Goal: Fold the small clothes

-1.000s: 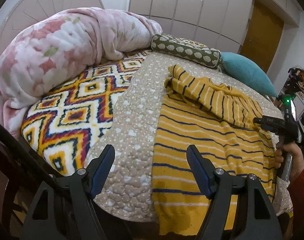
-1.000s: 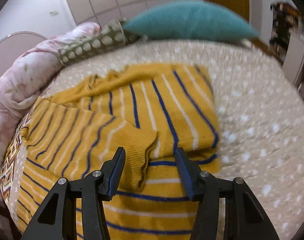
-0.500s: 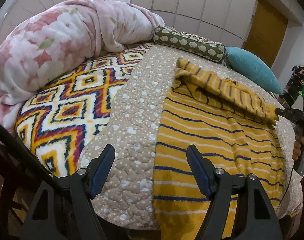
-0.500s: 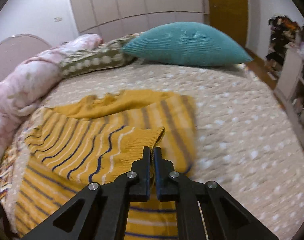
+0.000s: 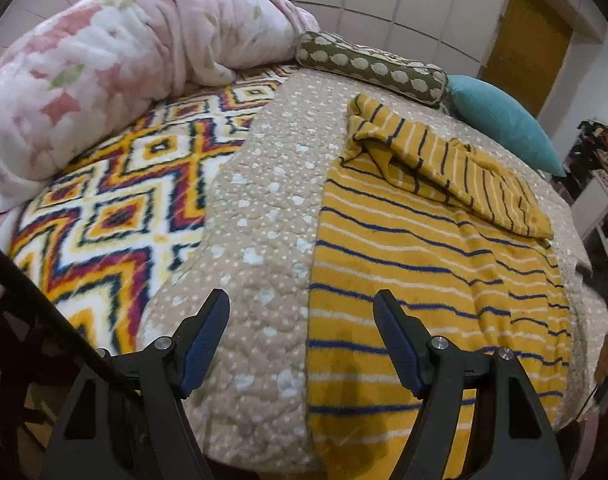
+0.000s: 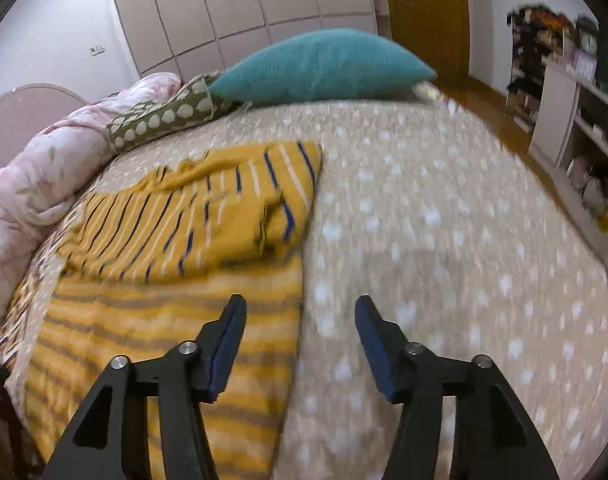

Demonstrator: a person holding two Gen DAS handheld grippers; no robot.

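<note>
Your sweater (image 5: 424, 288), a fuzzy mustard knit with thin blue and white stripes, lies flat on the beige quilt (image 5: 260, 240), whose stitched surface is dotted with pale, puffy blobs. One sleeve (image 5: 456, 176) is folded across the sweater's upper part, its narrower dark stripes running crosswise to the body's, its cuff at the sweater's right edge. Your left gripper (image 5: 302, 328) hovers over the sweater's left hem edge with its blue ribbed pads spread wide and nothing between them; one pad is over quilt, the other over knit. Your right gripper (image 6: 300, 332) hangs over the sweater's right edge, jaws opening, empty, the fabric beneath them blurred. Beyond the sweater's collar sit an olive bolster (image 5: 372, 66) with cream ovals and a teal, finely ribbed cushion (image 6: 320, 66), plump and pointed at its corners. Left of the sweater, past the quilt, lies a plush blanket (image 5: 112, 204) with a zigzag diamond pattern, and on its far side a rumpled pink floral duvet (image 5: 104, 64).
</note>
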